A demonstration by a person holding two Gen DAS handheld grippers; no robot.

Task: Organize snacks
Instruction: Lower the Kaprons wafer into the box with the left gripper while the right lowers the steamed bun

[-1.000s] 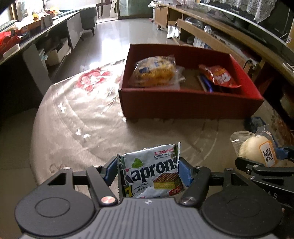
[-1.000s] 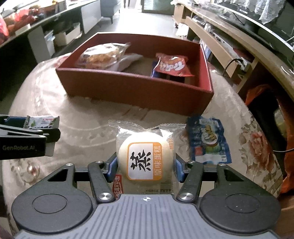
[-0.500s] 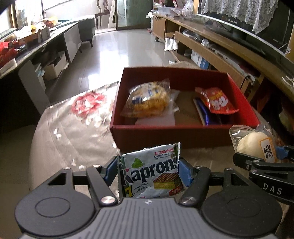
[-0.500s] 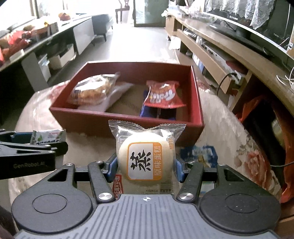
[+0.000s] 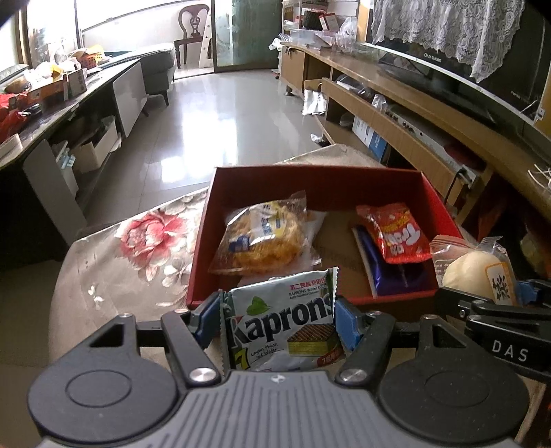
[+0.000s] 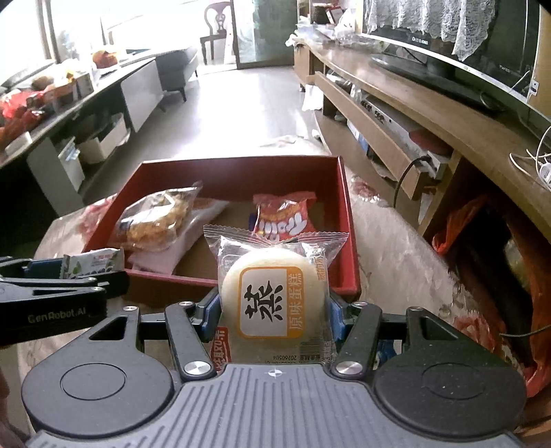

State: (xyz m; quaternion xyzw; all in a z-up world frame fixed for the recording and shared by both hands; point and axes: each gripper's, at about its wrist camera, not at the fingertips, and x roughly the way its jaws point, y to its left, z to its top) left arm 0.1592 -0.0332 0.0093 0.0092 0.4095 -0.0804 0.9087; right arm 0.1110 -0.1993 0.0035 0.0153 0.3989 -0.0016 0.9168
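one red box; three snack packs inside; two hand-held grippers, one snack pack each.

A wooden chair stands by the far glass door. A lace-draped television sits on the long wooden cabinet; the tiled floor shines.

Left gripper: pointing forward and down, its blue pads pressing on both sides of a Kaprons wafer packet.
Right gripper: pointing forward and down, its blue pads clamping a wrapped steamed cake upright between them.
Relation: sitting side by side, each showing at the edge of the other's view, close but not touching.
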